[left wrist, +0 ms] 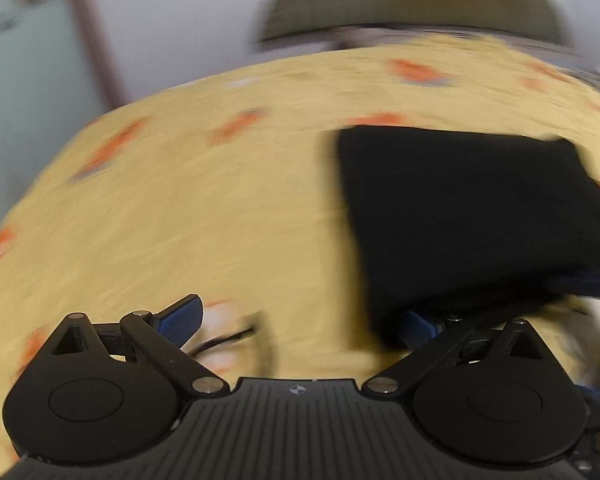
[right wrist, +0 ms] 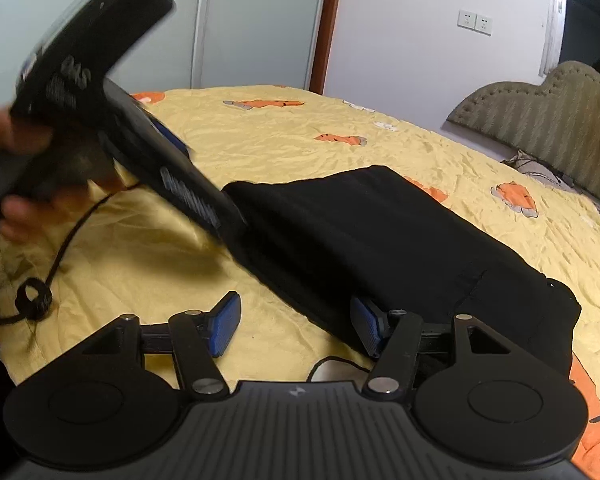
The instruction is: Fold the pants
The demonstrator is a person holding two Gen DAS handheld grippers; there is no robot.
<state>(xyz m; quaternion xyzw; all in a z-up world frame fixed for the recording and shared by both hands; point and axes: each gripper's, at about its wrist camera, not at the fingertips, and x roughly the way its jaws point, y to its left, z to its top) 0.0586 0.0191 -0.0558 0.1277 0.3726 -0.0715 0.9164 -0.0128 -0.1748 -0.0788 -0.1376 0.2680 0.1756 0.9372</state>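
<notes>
Left wrist view, blurred: left gripper stands wide open and empty, its left pad over bare yellow bedspread, its right pad tucked under the near corner of the folded black pants, which lie ahead and to the right. Right wrist view: right gripper is part open, nothing pinched, right pad touching the pants' near edge; their long axis runs from its fingers toward the left gripper. One pair of pants, two grippers
</notes>
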